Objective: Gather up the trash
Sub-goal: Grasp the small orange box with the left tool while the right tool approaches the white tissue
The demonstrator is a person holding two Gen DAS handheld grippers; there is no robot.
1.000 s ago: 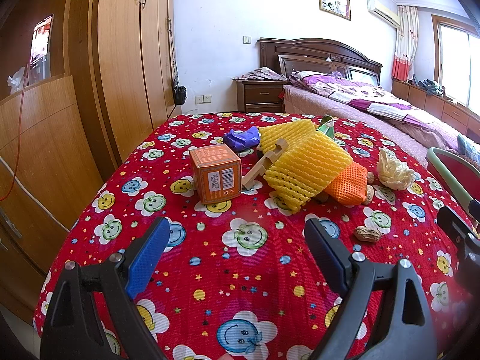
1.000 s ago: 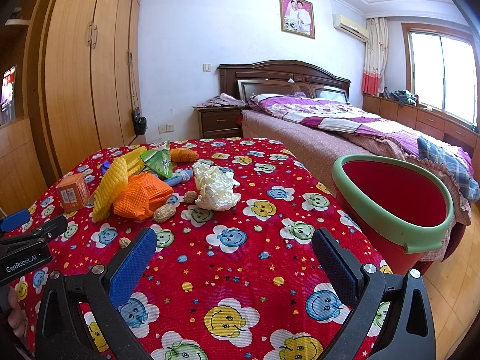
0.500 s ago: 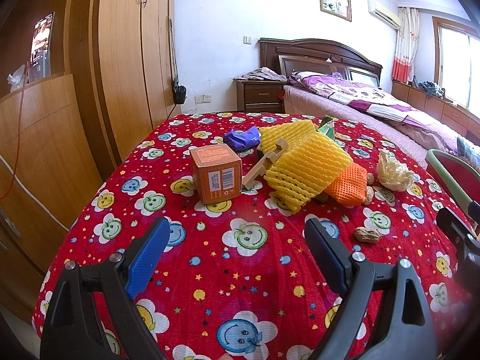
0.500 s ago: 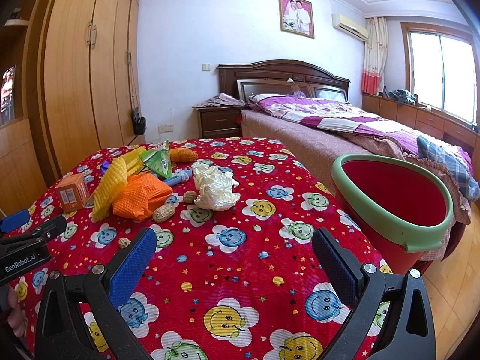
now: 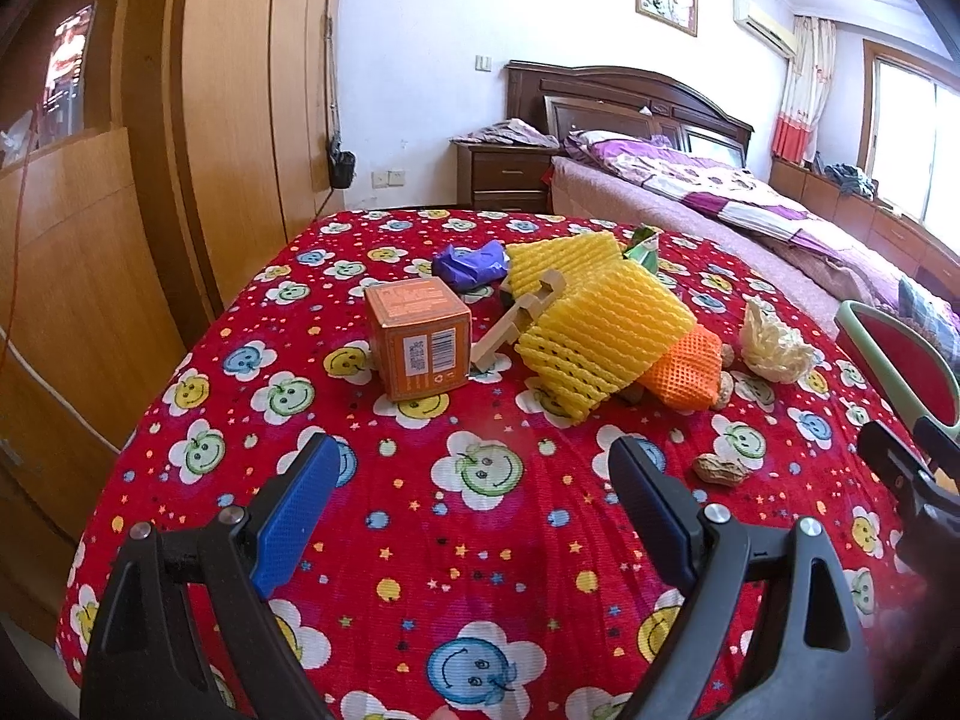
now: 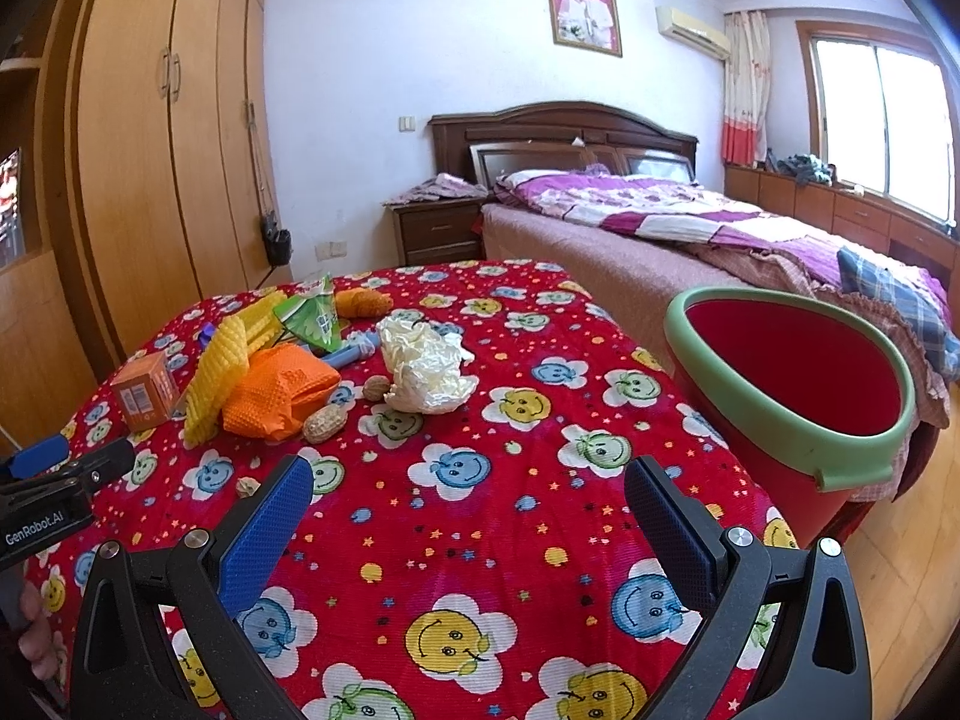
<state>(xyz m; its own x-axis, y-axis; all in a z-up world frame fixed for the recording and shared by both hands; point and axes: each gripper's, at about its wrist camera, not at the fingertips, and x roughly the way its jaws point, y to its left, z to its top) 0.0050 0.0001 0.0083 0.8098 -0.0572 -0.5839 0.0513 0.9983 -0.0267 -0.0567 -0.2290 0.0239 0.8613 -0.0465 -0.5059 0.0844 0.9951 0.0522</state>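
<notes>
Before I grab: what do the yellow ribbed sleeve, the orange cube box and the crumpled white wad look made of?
Yellow ribbed sleeve: looks like soft foam netting, matte, with a raised mesh pattern. Orange cube box: printed cardboard by its look, with sharp folded edges and a barcode. Crumpled white wad: probably tissue or thin paper, deeply creased; could be thin plastic.

The tablecloth (image 5: 480,540) was red with smiley flowers, dots and stars in blue, yellow, green and white. The box (image 5: 418,345) was orange. The foam nets (image 5: 594,330) were yellow and bumpy. The paper ball (image 6: 427,373) was cream. The bucket (image 6: 798,414) was red with a green rim.
</notes>
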